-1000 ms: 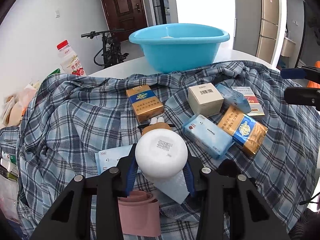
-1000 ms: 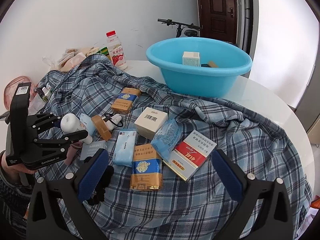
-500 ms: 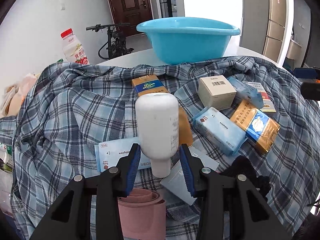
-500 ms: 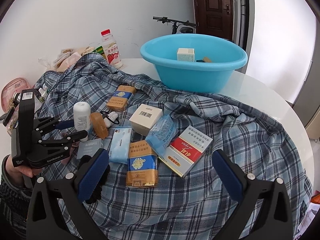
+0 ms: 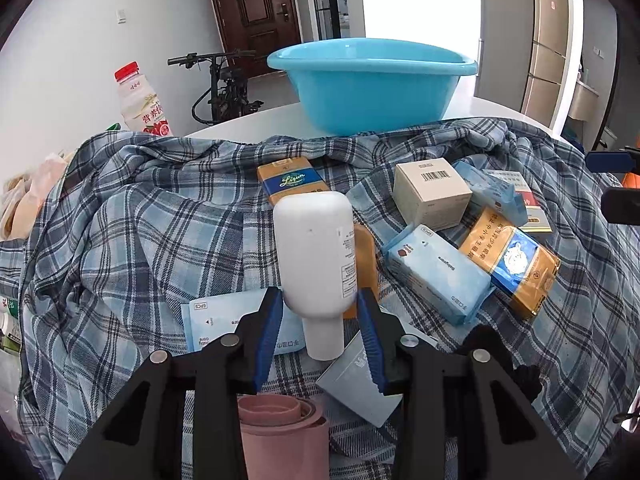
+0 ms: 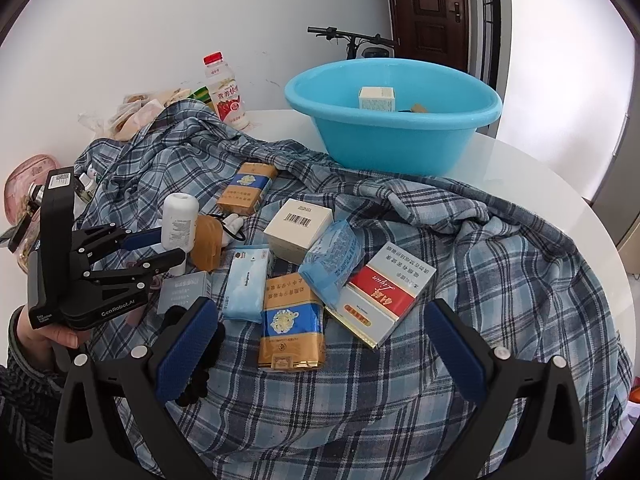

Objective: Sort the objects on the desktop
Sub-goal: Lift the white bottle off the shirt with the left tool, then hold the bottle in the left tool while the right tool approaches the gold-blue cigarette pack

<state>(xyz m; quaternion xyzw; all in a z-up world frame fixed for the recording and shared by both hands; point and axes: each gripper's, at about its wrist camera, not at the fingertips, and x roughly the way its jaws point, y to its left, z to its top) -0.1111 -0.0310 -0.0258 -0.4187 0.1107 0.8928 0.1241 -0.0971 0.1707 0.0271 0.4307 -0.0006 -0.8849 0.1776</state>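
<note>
Left gripper [image 5: 320,320] is clamped on the white bottle [image 5: 316,252], cap down. Next it probably goes in the blue basin [image 5: 372,84] straight ahead; right gripper [image 6: 320,344] hangs wide open.

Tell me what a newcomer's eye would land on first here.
First the white bottle, held cap-down in the left gripper above the plaid cloth. Behind it the blue basin sits at the table's far side with a small box inside. Packets and cartons litter the cloth between them.
</note>
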